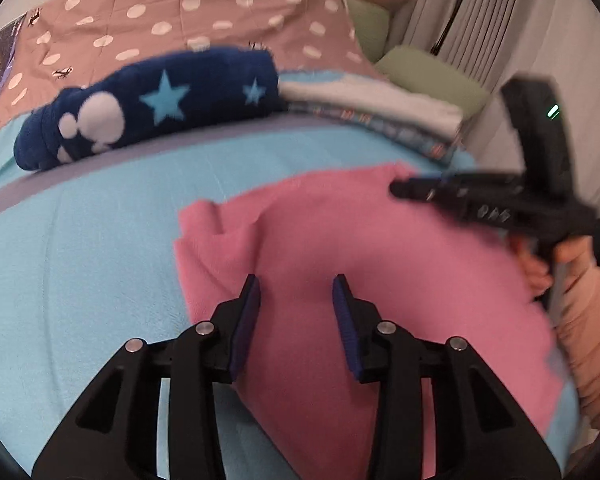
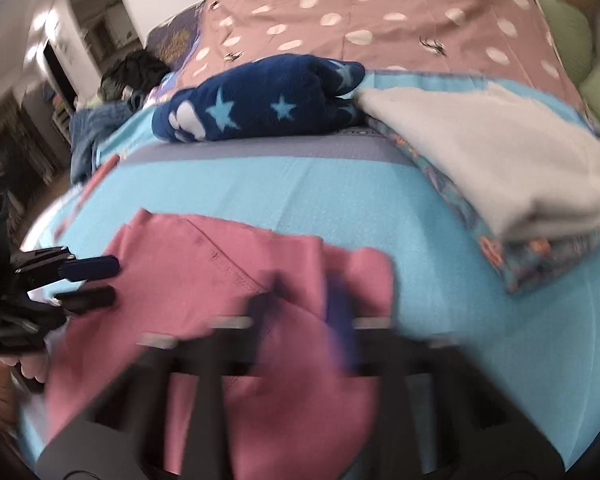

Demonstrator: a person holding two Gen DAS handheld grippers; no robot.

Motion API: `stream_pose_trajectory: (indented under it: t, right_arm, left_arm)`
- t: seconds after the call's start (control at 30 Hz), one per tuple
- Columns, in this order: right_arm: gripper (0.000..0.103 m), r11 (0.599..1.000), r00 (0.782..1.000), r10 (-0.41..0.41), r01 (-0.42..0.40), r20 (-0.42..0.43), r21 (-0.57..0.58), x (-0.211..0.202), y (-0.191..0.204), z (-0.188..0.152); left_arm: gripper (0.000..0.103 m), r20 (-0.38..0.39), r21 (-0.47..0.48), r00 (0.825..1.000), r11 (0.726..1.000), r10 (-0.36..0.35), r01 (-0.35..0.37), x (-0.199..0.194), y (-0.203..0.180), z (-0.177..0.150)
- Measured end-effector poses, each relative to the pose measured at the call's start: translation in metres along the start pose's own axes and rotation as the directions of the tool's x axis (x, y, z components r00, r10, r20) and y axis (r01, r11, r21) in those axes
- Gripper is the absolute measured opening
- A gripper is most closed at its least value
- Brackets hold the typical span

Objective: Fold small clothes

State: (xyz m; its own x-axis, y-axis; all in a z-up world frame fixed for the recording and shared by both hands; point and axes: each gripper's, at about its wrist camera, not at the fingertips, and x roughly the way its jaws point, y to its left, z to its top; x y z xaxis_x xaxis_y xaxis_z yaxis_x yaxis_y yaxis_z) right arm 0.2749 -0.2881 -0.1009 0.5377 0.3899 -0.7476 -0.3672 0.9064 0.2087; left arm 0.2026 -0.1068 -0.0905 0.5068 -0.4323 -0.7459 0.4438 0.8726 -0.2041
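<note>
- The pink garment (image 1: 340, 248) lies spread on the light blue bedsheet (image 1: 80, 260), filling the centre and lower right of the left wrist view; it looks partly folded, with a doubled edge at its upper left.
- The left tool (image 1: 296, 304) hovers over the near part of the garment with its blue pads (image 1: 248, 320) clearly apart and nothing between them.
- The right tool (image 1: 404, 190) enters from the right of that view, its tips at the garment's far corner. Motion blur hides it in both views, so I cannot tell whether it is apart, together or gripping cloth.
- Risk: if the right tool only catches the top layer, the fold would likely pull askew or drag the whole garment across the sheet.
- Risk: fast movement, as the blur suggests, could flick the corner loose.
- The dark blue star blanket (image 1: 160, 108) and the folded white cloth (image 1: 380, 104) sit across the upper frame, well apart from the garment; an overlong pull could reach them.
</note>
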Motion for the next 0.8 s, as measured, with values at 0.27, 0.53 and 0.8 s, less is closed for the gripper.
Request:
stream_pose_trajectory:
  t: [0.27, 0.53, 0.8]
  right_arm:
    - [0.017, 0.975, 0.989, -0.143, 0.134, 0.038, 0.177, -0.019, -0.021, -0.002]
    - [0.030, 0.987, 0.998, -0.005, -0.006, 0.070, 0.159, -0.128, 0.011, -0.093]
    - [0.039, 0.985, 0.999, 0.019, -0.013, -0.035, 0.173, -0.121, 0.050, -0.160]
  left_arm:
    - [0.043, 0.025, -0.072, 1.000, 0.997, -0.011, 0.012, -0.017, 0.006, 0.001]
    - [0.067, 0.057, -0.030, 0.998, 0.999, -0.038, 0.040, -0.083, -0.020, -0.051]
    - [0.078, -0.037, -0.027, 0.999, 1.000, 0.013, -0.014, -0.086, -0.049, -0.099]
